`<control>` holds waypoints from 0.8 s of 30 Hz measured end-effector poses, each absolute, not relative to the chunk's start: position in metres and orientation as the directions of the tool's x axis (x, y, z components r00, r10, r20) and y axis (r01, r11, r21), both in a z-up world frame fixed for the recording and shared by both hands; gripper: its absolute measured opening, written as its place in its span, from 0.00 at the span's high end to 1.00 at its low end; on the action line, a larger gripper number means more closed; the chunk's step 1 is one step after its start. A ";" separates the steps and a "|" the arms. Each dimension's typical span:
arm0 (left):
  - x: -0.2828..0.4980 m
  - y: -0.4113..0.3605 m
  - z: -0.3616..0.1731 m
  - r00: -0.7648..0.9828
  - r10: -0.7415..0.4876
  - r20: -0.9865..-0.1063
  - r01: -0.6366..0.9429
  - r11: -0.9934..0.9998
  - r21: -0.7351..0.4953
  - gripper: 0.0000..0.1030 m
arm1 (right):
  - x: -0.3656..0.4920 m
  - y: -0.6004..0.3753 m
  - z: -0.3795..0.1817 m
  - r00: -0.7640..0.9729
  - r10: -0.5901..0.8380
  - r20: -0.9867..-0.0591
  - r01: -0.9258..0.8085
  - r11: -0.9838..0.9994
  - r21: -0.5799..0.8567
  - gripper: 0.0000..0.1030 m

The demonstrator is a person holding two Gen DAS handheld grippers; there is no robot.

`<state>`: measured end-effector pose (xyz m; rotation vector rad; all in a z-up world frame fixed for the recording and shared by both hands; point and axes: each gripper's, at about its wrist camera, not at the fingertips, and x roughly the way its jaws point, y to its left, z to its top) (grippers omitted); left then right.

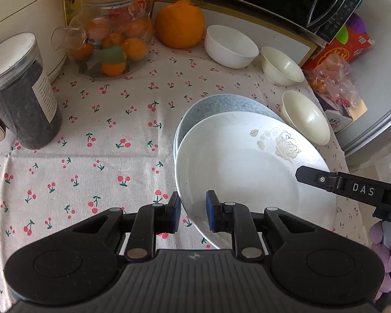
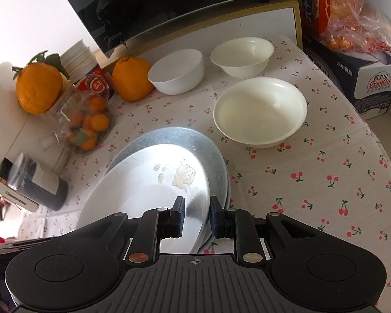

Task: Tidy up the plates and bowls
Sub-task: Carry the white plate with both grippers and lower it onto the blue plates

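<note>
A white plate with a pale rose print (image 1: 242,161) (image 2: 148,182) hangs tilted between both grippers, over a blue-patterned plate (image 1: 221,104) (image 2: 213,151) on the cherry-print cloth. My left gripper (image 1: 193,211) is shut on the white plate's near-left rim. My right gripper (image 2: 196,216) is shut on its right rim, and one of its fingers (image 1: 310,176) reaches over the plate in the left wrist view. Beyond the plates stand a white bowl (image 1: 230,45) (image 2: 177,71) and two cream bowls (image 1: 282,65) (image 1: 306,117) (image 2: 243,56) (image 2: 260,109), all upright and empty.
A glass jar of small oranges (image 1: 109,44), a dark-filled jar (image 1: 23,99) and a large orange (image 1: 179,23) crowd the back left. A black microwave (image 1: 273,0) stands behind the bowls. Boxes and a plastic bag (image 2: 359,34) line the right side, by the table's edge.
</note>
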<state>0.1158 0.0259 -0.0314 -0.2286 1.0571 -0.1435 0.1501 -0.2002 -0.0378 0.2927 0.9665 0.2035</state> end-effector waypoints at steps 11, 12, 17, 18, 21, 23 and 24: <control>0.116 0.020 -0.033 0.507 -0.197 -0.839 0.000 0.973 -0.229 0.82 | 0.150 -0.195 -0.038 0.566 0.260 -0.783 -0.055 0.959 0.279 0.79; 0.116 0.020 -0.034 0.510 -0.195 -0.838 -0.002 0.974 -0.227 0.82 | 0.150 -0.195 -0.038 0.565 0.259 -0.783 -0.055 0.959 0.277 0.79; 0.117 0.018 -0.034 0.516 -0.186 -0.836 -0.006 0.975 -0.221 0.82 | 0.152 -0.198 -0.038 0.560 0.259 -0.787 -0.045 0.958 0.283 0.79; 0.118 0.017 -0.034 0.517 -0.183 -0.836 -0.006 0.976 -0.218 0.82 | 0.153 -0.199 -0.038 0.559 0.260 -0.788 -0.042 0.957 0.286 0.79; 0.117 0.015 -0.035 0.518 -0.176 -0.837 -0.003 0.978 -0.207 0.83 | 0.154 -0.202 -0.039 0.552 0.263 -0.791 -0.029 0.954 0.297 0.79; 0.117 0.013 -0.035 0.519 -0.170 -0.837 0.000 0.980 -0.199 0.83 | 0.155 -0.205 -0.041 0.540 0.268 -0.798 -0.014 0.950 0.311 0.79; 0.117 0.013 -0.035 0.520 -0.168 -0.837 0.001 0.981 -0.196 0.84 | 0.155 -0.206 -0.042 0.535 0.271 -0.800 -0.007 0.948 0.317 0.79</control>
